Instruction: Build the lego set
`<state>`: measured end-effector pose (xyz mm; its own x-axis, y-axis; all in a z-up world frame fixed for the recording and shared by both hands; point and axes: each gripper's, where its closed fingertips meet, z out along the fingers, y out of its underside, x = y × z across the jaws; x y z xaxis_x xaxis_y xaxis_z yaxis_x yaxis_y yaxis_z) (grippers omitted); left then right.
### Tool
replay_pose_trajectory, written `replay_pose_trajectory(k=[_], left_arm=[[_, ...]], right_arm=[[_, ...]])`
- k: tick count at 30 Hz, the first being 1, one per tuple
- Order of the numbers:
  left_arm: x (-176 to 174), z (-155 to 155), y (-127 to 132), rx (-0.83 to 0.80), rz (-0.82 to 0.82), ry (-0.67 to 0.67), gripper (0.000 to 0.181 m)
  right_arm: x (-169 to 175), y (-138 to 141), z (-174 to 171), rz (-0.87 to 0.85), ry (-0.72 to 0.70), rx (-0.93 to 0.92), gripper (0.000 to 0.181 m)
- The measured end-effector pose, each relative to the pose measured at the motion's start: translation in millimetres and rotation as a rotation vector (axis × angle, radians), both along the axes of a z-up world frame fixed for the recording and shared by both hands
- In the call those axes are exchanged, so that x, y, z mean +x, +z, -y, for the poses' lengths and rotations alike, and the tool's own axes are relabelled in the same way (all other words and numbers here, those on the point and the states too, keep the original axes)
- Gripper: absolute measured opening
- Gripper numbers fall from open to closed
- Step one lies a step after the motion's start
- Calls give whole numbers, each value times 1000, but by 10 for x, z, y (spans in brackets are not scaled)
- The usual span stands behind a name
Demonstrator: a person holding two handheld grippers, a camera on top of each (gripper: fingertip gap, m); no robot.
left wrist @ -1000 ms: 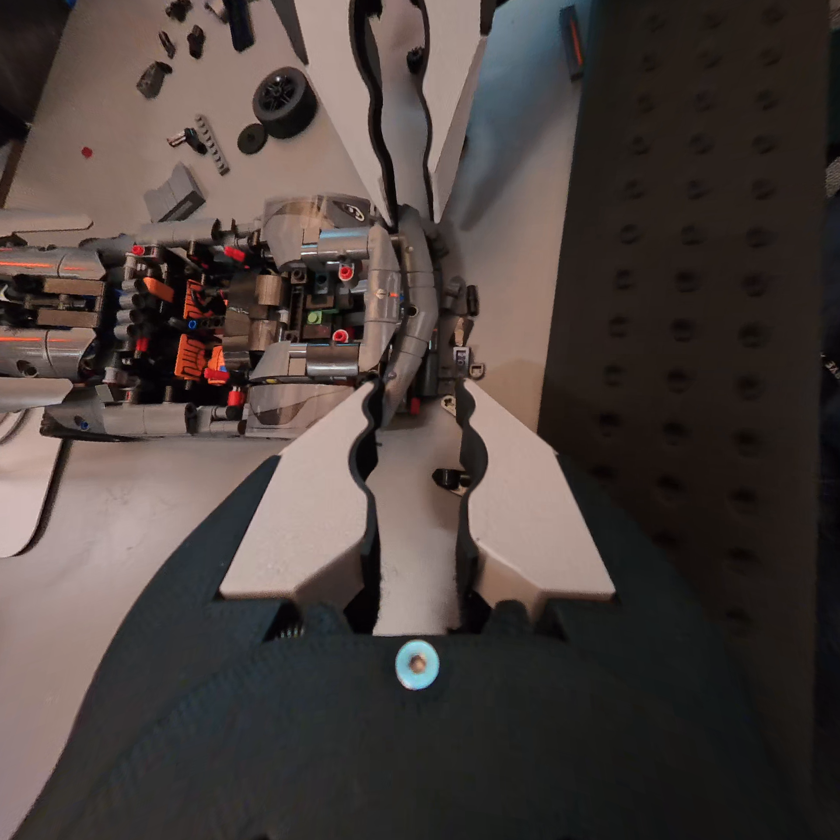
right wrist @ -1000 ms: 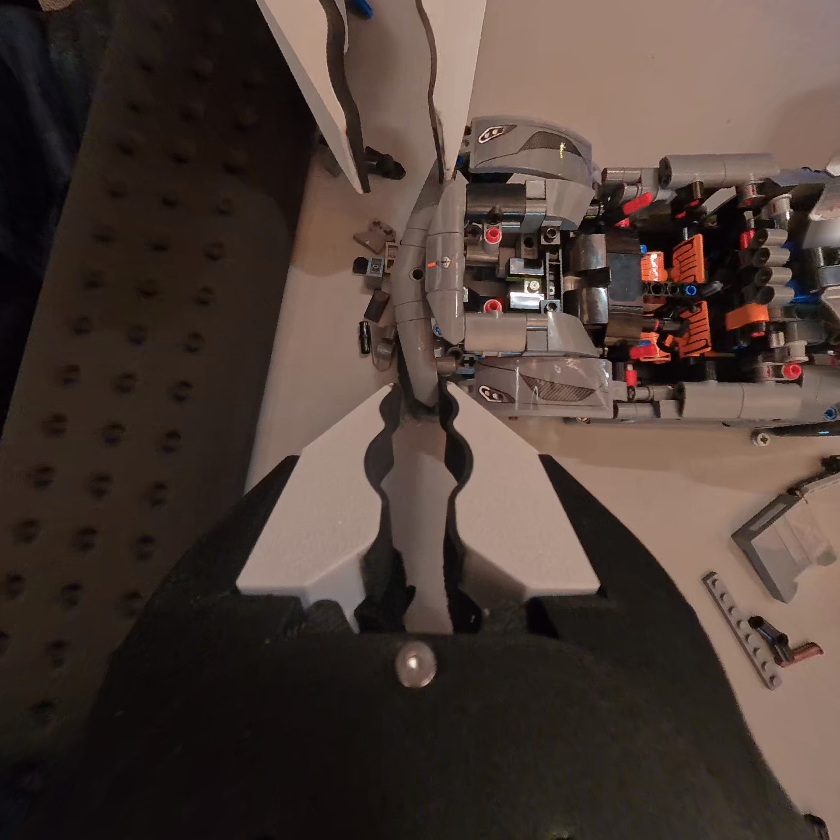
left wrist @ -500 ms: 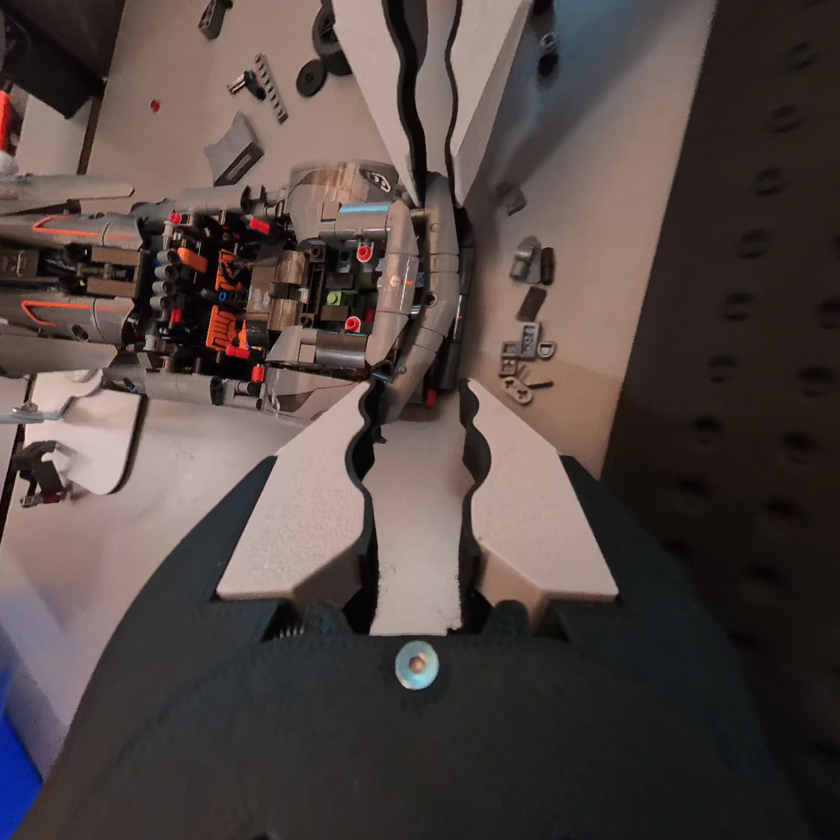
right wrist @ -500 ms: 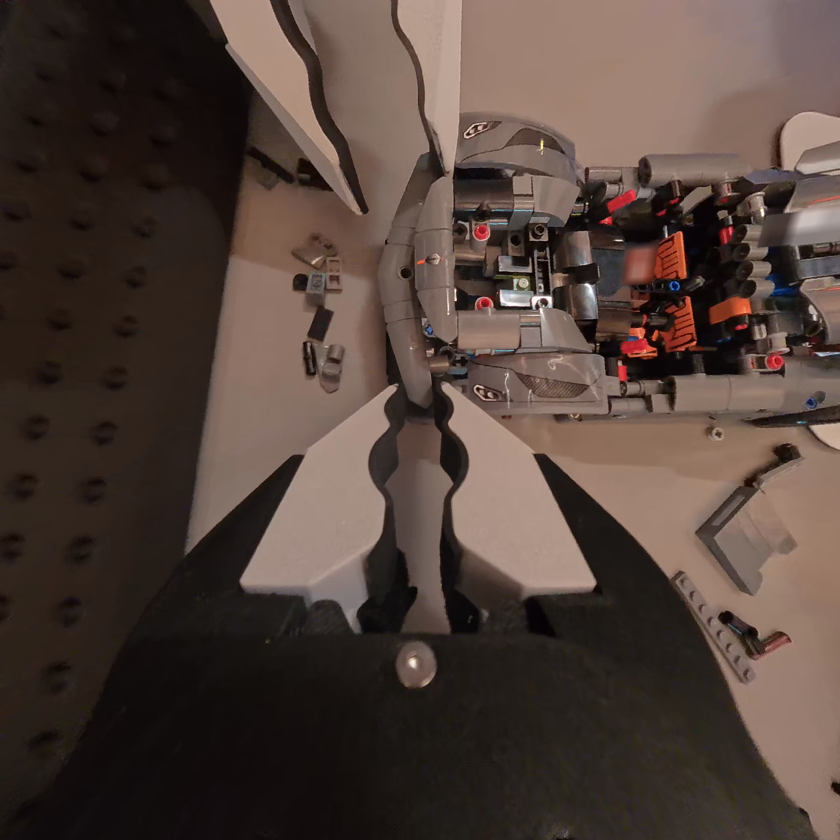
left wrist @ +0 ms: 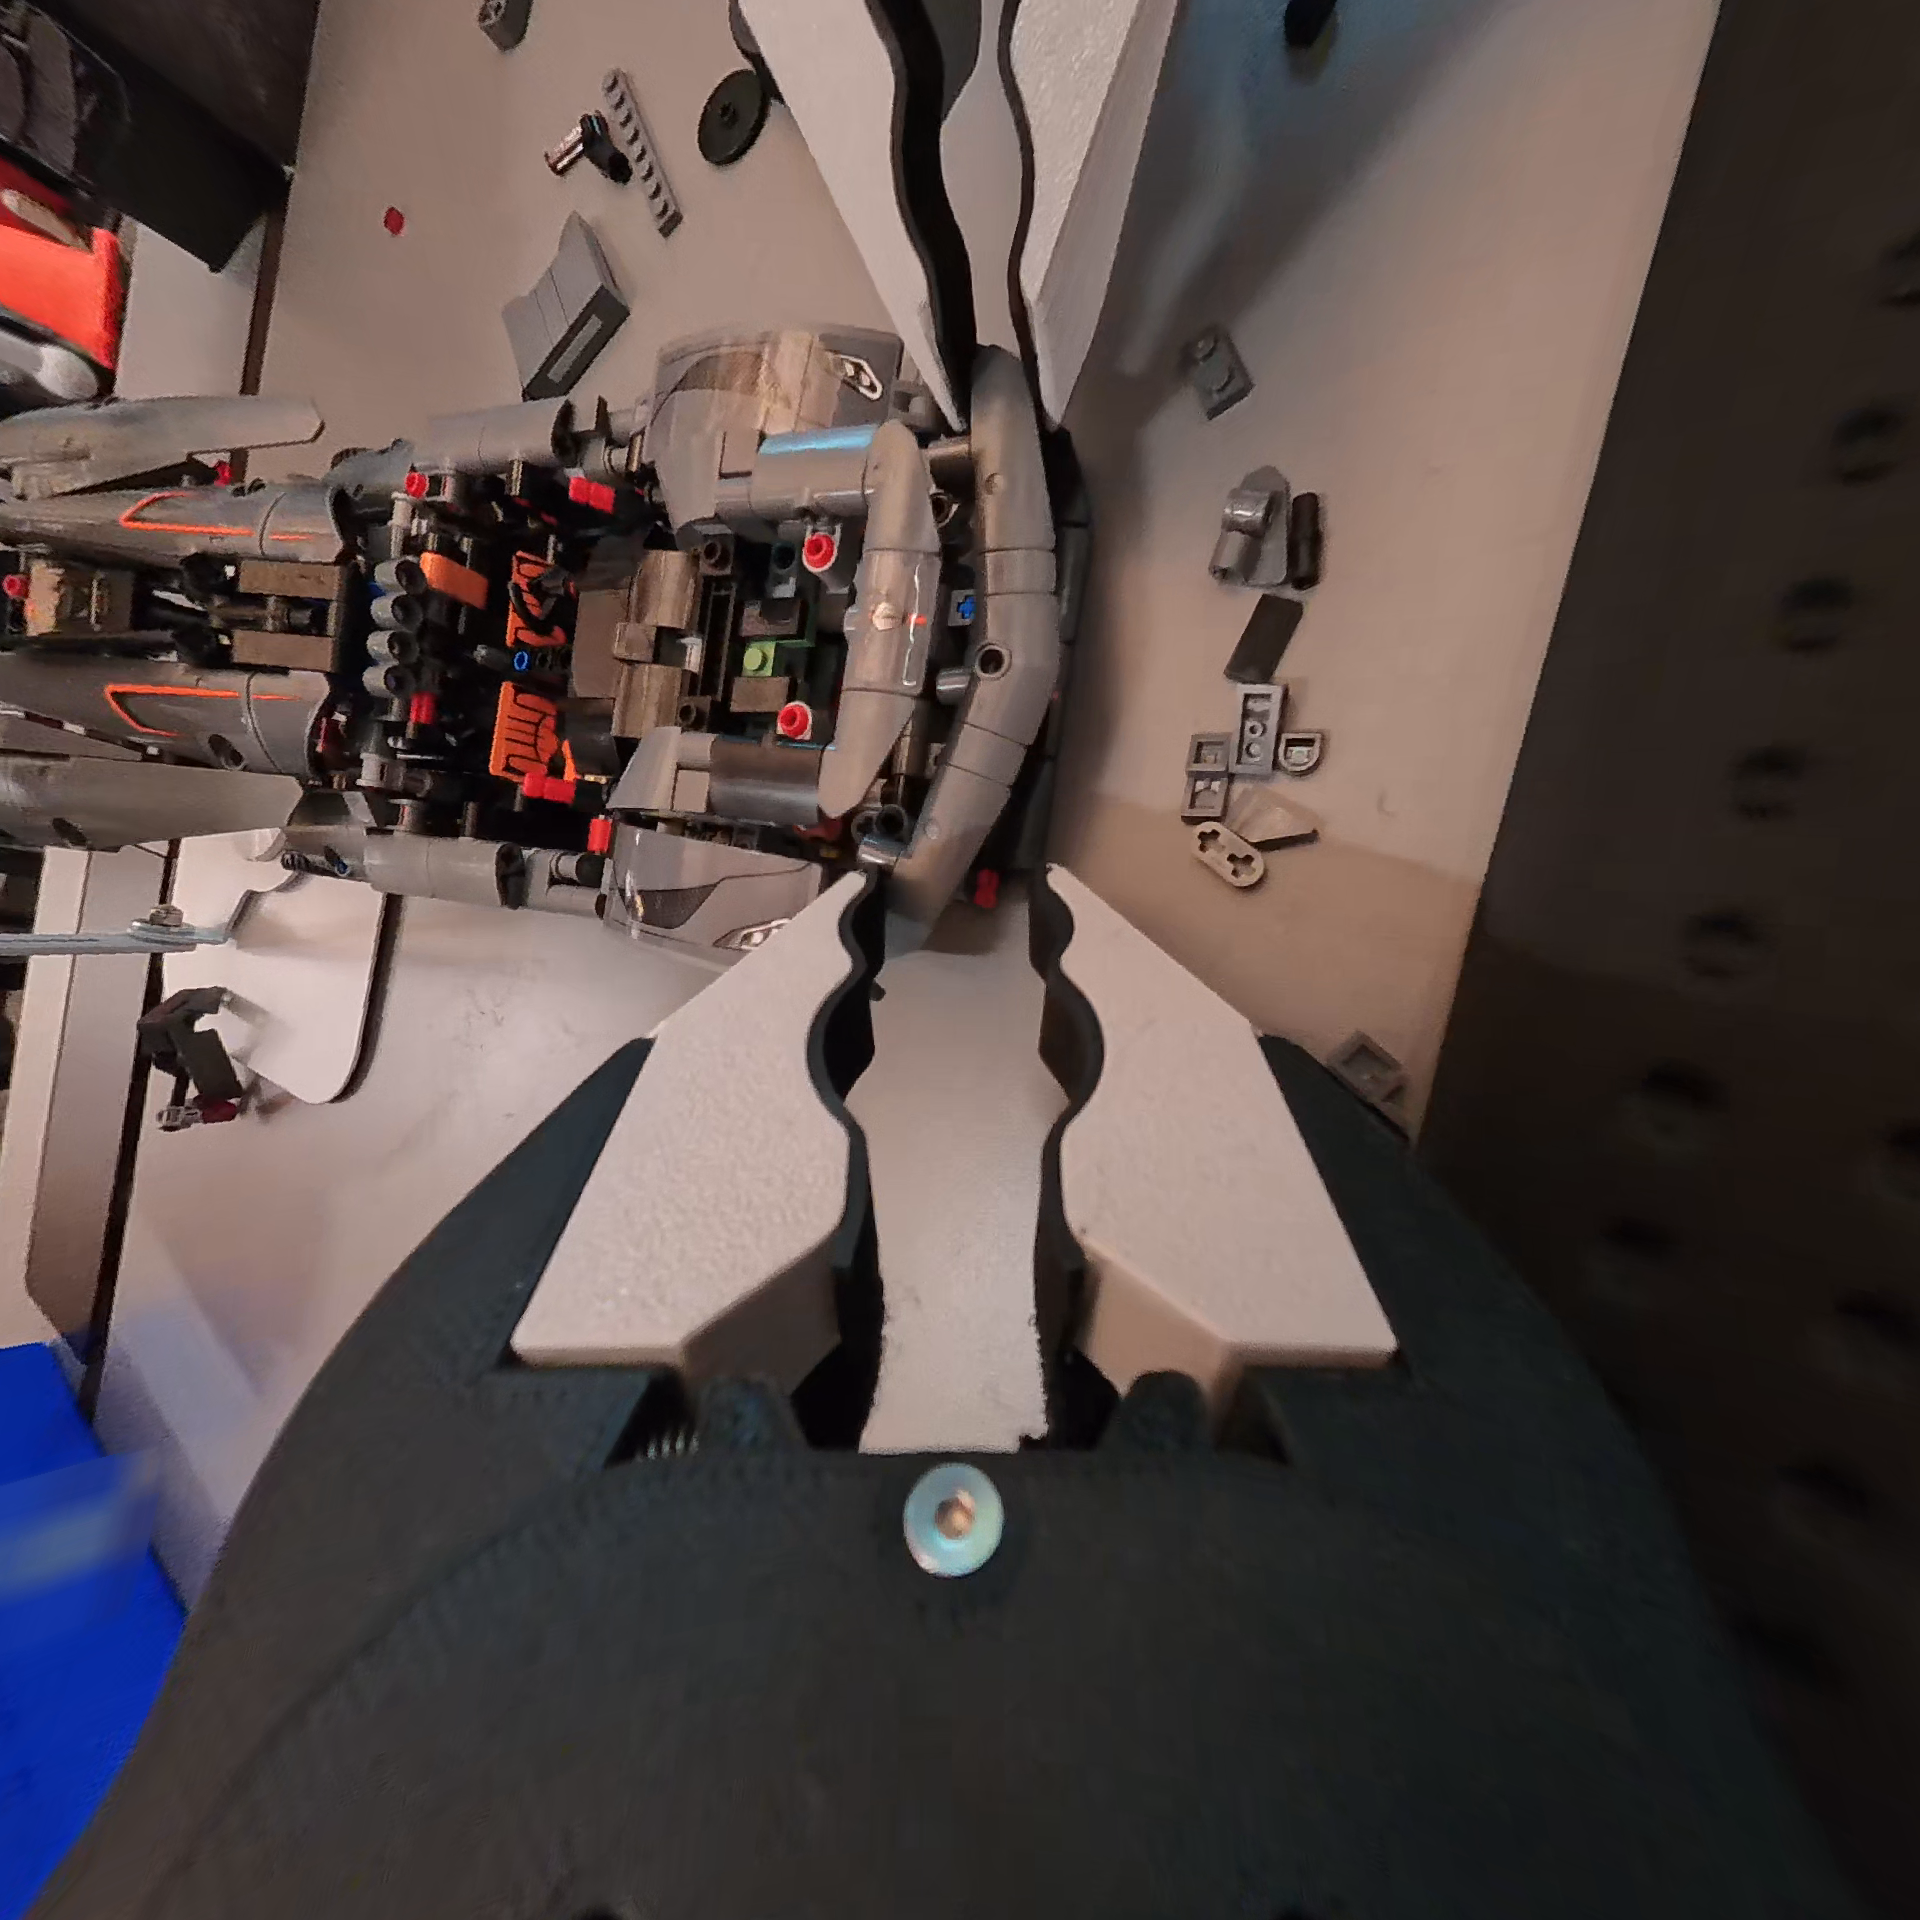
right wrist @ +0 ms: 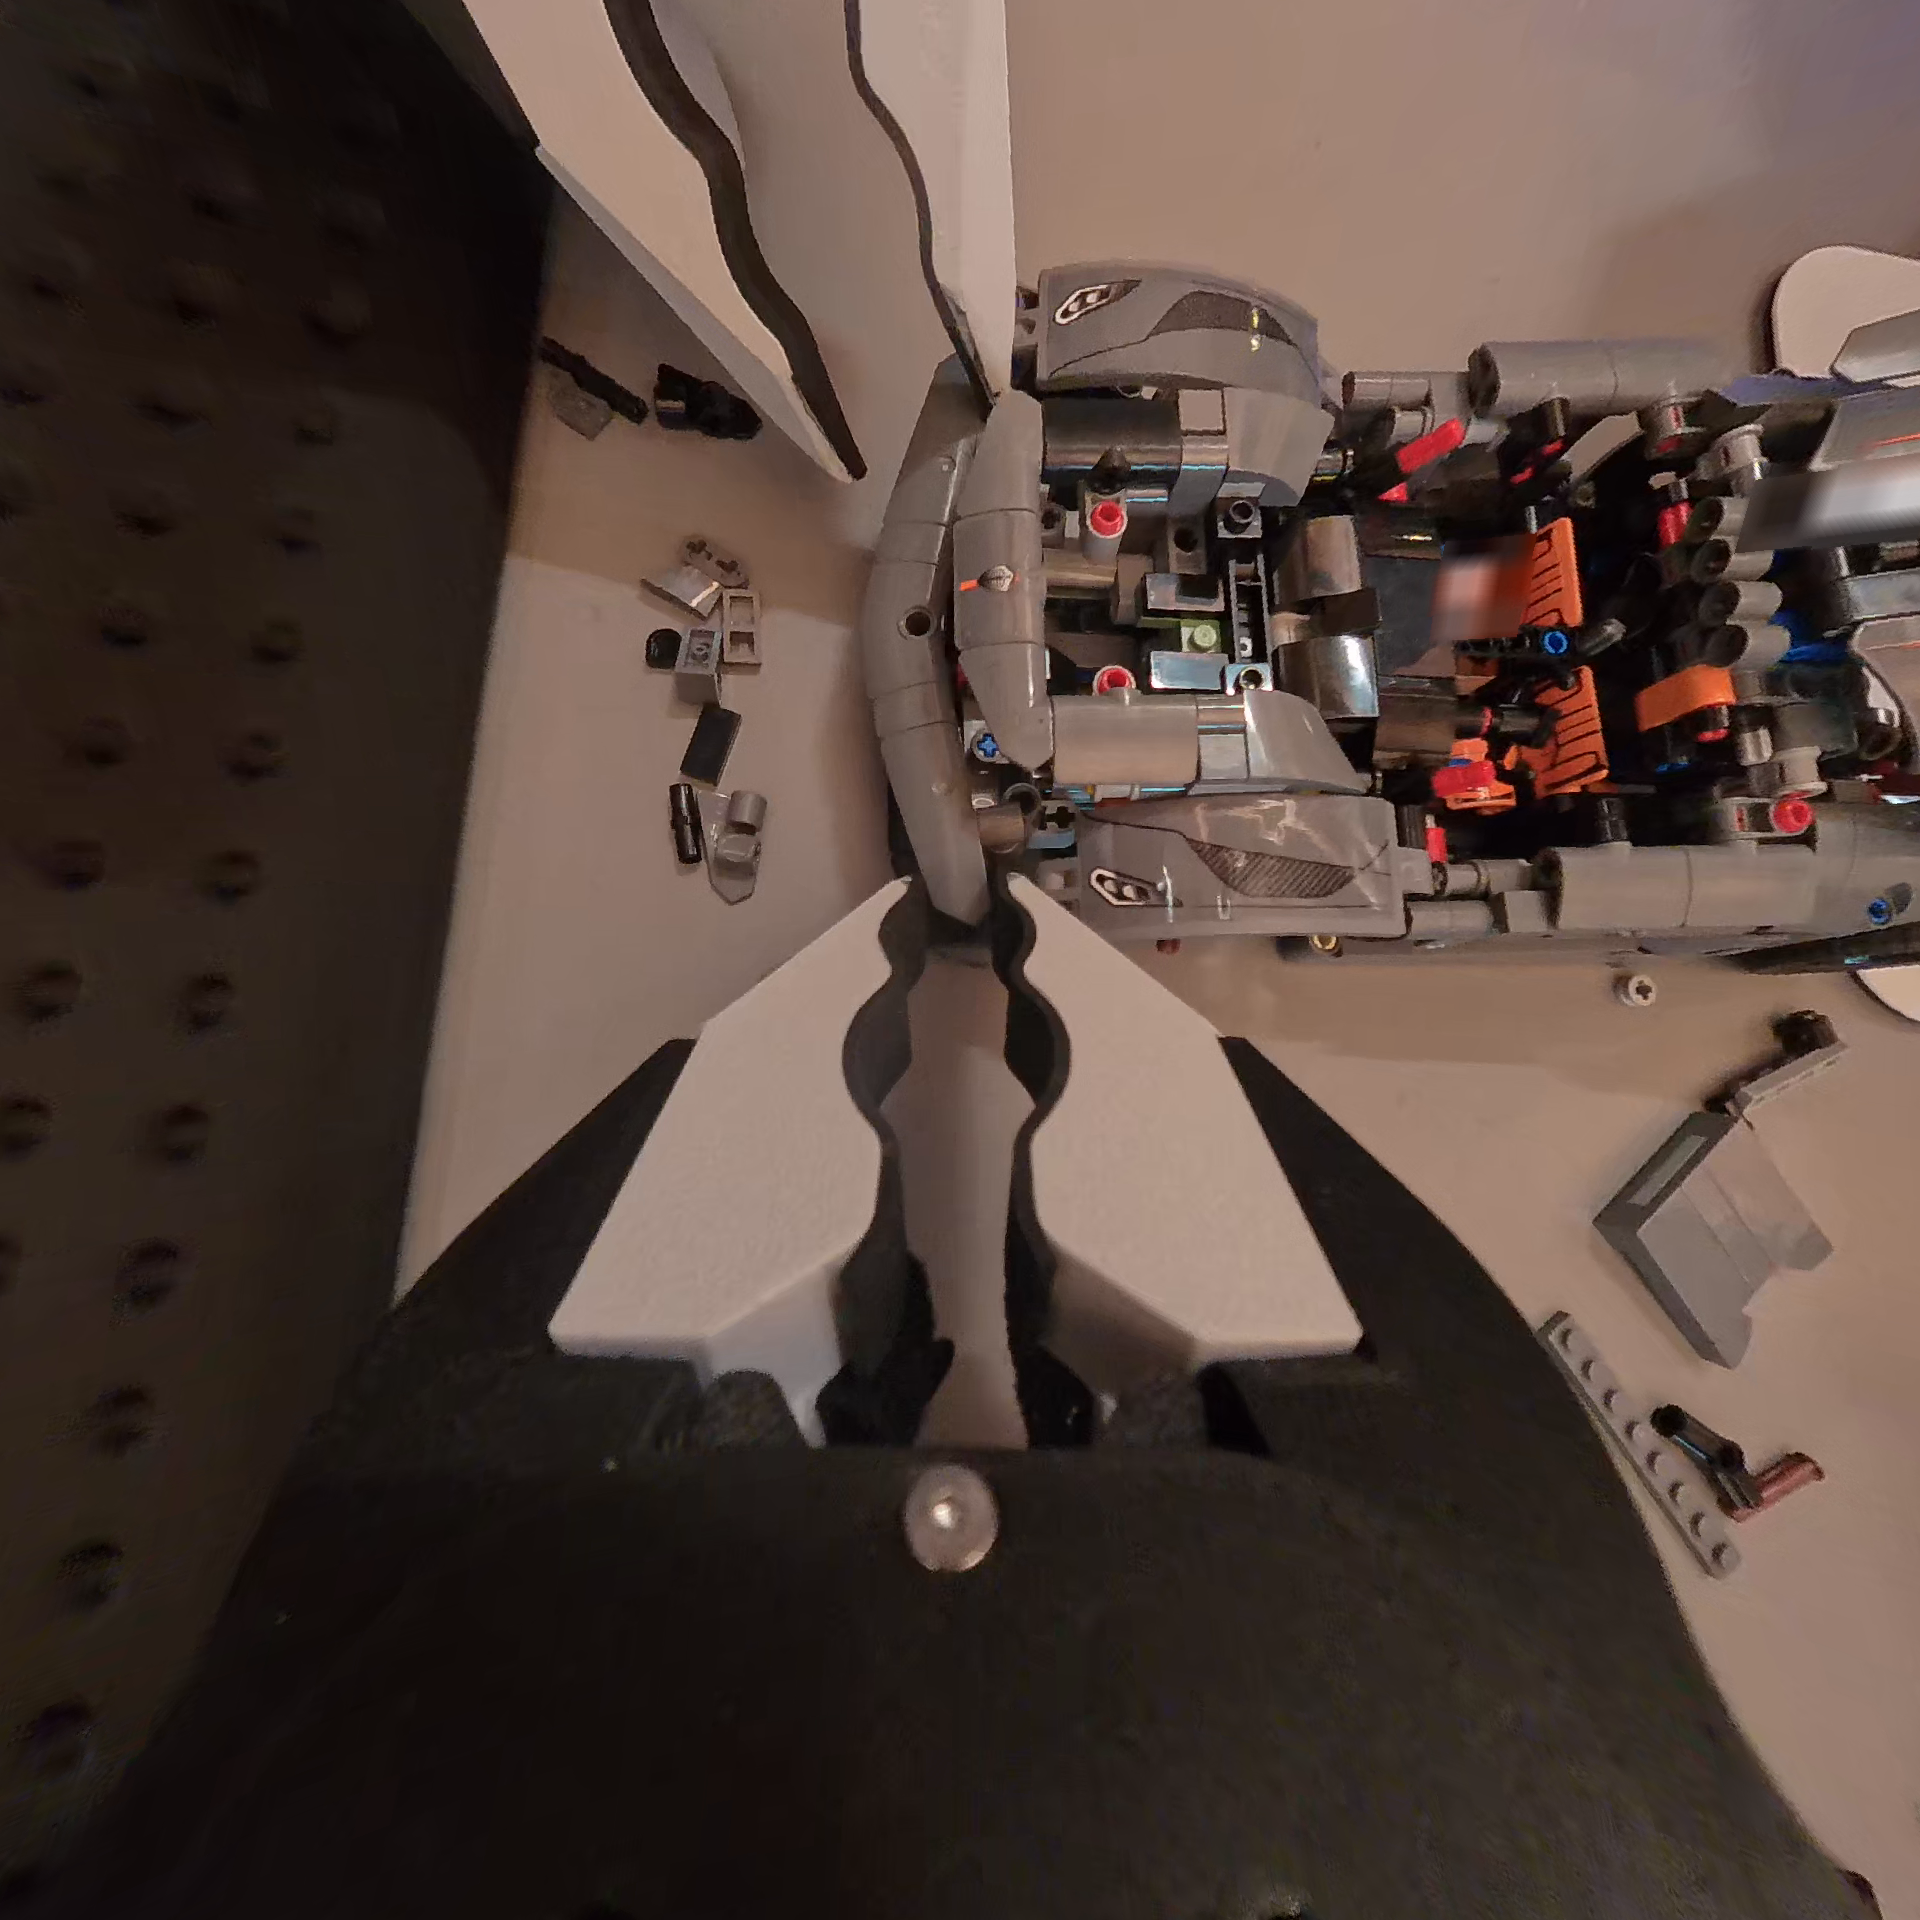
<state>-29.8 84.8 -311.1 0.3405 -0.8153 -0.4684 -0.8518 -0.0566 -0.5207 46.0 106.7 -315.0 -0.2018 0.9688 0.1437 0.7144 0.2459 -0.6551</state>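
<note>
Lego car (left wrist: 727, 644), grey curved glossy plastic, right claw (right wrist: 958, 894) gripping its arched bumper (right wrist: 920, 665), left claw (left wrist: 951, 883) parted beside it

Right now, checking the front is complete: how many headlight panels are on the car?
2. One headlight panel sits on the car's front corner beside the left gripper's tips; the other on the corner beside the right gripper's tips. None looks hidden.

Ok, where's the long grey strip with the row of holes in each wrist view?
Left wrist view: the long grey strip lies top left, beside a black disc.
Right wrist view: the strip lies bottom right, near the picture's edge.
Shared landmark: the model's curved grey nose, just ahead of each view's own fingertips.
</note>
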Motion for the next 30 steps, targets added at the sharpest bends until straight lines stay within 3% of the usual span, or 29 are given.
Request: replay_pose_trajectory(k=[17,24,30], left_arm=[[51,90,-45,-30,-12,-46,26],[-164,7,161,-66,98,-18,23],[-245,-37,-71,-220,171,36,31]], right_arm=[[47,-60,57,34,20,-27,10],[64,-30,58,19,17,-55,12],[64,-26,59,13,16,-70,12]])
